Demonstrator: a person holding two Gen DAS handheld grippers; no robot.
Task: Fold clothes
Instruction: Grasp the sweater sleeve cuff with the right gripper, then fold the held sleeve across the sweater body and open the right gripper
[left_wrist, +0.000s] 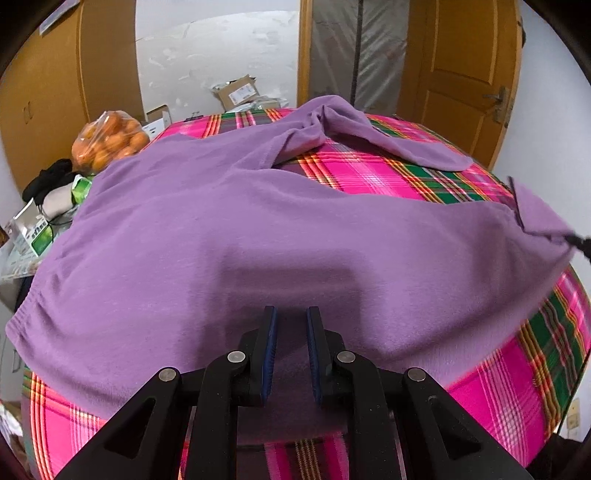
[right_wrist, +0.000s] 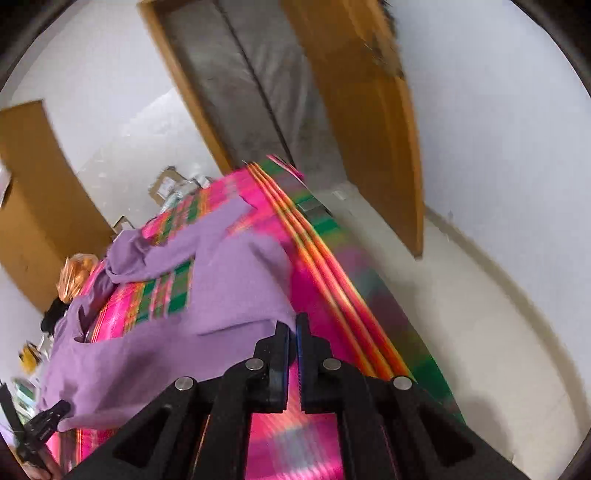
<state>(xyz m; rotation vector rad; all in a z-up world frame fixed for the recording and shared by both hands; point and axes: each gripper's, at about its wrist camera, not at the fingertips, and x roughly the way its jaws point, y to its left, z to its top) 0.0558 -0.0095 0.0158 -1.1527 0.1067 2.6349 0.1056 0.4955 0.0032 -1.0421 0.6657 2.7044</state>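
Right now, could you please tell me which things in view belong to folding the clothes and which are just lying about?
Belongs to the job:
- purple garment, spread on the plaid blanket
- left gripper, over the garment
- right gripper, shut on the garment's edge

Just lying about:
- bag of oranges
- cardboard box
- black cloth
- green and white packets

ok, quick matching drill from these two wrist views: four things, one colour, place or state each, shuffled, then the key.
Things:
1. purple garment
2. plaid cloth
3. bag of oranges
4. right gripper

Descriptions:
A. pink and green, under the garment
B. shut on the garment's edge
C. spread across the surface
D. at the far left corner, off the garment

Pairs: 1-C, 2-A, 3-D, 4-B
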